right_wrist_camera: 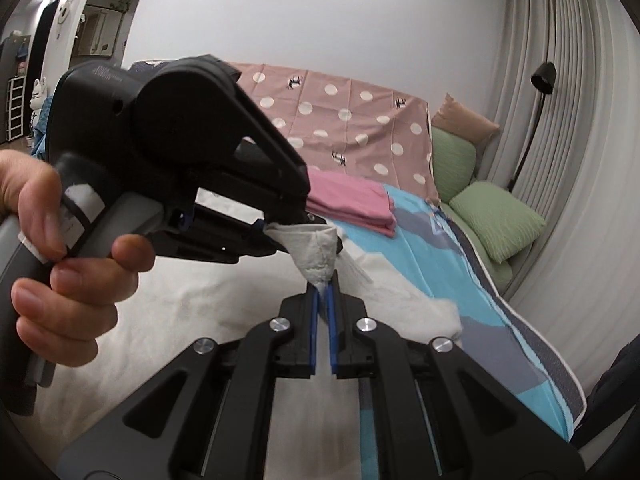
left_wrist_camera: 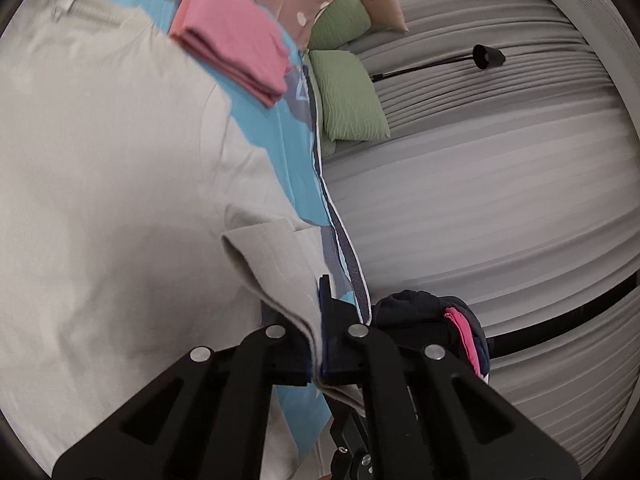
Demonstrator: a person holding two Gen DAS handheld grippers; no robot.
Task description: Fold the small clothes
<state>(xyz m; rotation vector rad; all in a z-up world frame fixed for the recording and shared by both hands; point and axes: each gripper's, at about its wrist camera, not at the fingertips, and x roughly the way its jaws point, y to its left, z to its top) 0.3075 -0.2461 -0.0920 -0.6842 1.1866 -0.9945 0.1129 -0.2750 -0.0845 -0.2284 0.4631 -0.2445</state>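
A white garment point(left_wrist_camera: 100, 184) lies spread on the blue patterned bed cover point(left_wrist_camera: 276, 148). My left gripper point(left_wrist_camera: 320, 320) is shut on the garment's hemmed edge point(left_wrist_camera: 280, 264), lifted off the bed. In the right wrist view the left gripper point(right_wrist_camera: 296, 220) is held by a hand, pinching a bunched white corner point(right_wrist_camera: 316, 248). My right gripper point(right_wrist_camera: 324, 288) is shut on the lower tip of that same bunch, just below the left one. The rest of the garment point(right_wrist_camera: 192, 312) drapes over the bed.
A folded pink cloth point(left_wrist_camera: 236, 36) lies further up the bed, also in the right wrist view point(right_wrist_camera: 352, 200). Green pillows point(right_wrist_camera: 496, 220), a polka-dot cover point(right_wrist_camera: 340, 120), grey curtains point(left_wrist_camera: 500, 184), a black lamp point(right_wrist_camera: 540, 80) and a dark clothes pile point(left_wrist_camera: 436, 320) surround the bed.
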